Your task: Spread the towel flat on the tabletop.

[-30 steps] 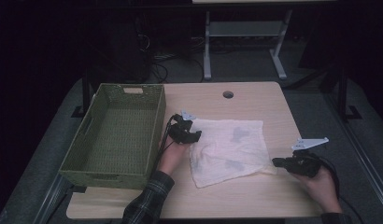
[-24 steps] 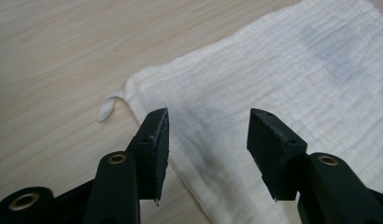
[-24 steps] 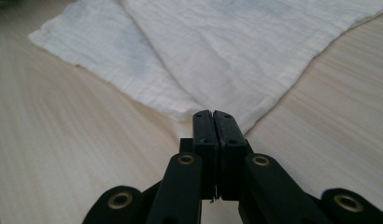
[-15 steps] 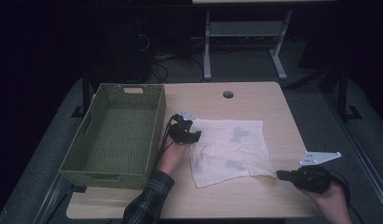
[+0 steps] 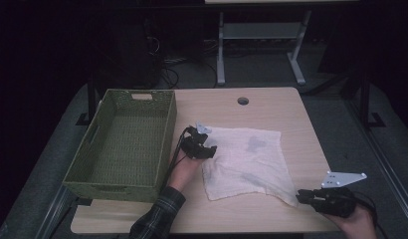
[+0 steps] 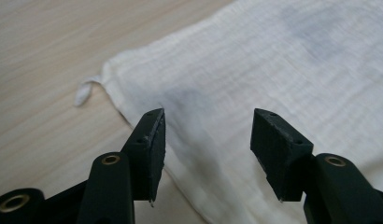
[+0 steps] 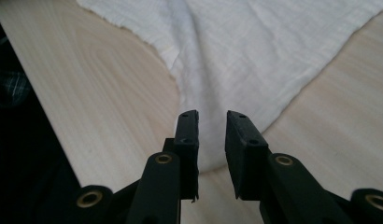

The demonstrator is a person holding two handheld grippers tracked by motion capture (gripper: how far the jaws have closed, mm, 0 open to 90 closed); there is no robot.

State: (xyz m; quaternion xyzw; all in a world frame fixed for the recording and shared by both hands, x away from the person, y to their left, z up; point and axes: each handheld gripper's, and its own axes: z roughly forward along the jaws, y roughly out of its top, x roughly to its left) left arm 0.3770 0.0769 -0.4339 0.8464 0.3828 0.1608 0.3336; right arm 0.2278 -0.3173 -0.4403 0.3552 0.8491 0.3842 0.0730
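A white cloth (image 5: pixel 247 159) lies spread flat on the wooden table (image 5: pixel 291 114). My left gripper (image 5: pixel 208 149) hovers at the cloth's left edge near its far corner. In the left gripper view the cloth (image 6: pixel 273 60) runs under my open left gripper (image 6: pixel 206 140), whose jaws stand wide apart and press on nothing. My right gripper (image 5: pixel 300 195) is at the cloth's near right corner. Its jaws have just been opening. In the right gripper view the cloth (image 7: pixel 255 46) narrows to a corner in the small gap of my right gripper (image 7: pixel 212 126), with no pad pressing on it.
A green woven basket (image 5: pixel 112 191) stands at the table's left side, close beside the left hand. A round cable hole (image 5: pixel 243 101) sits near the table's far edge. Beyond the table are a desk frame and cables on a dark floor. The right hand is close to the table's near edge.
The right gripper has moved toward the near edge, drawing the cloth's near right corner out with it, and its jaws have parted slightly. The left gripper has stayed put.
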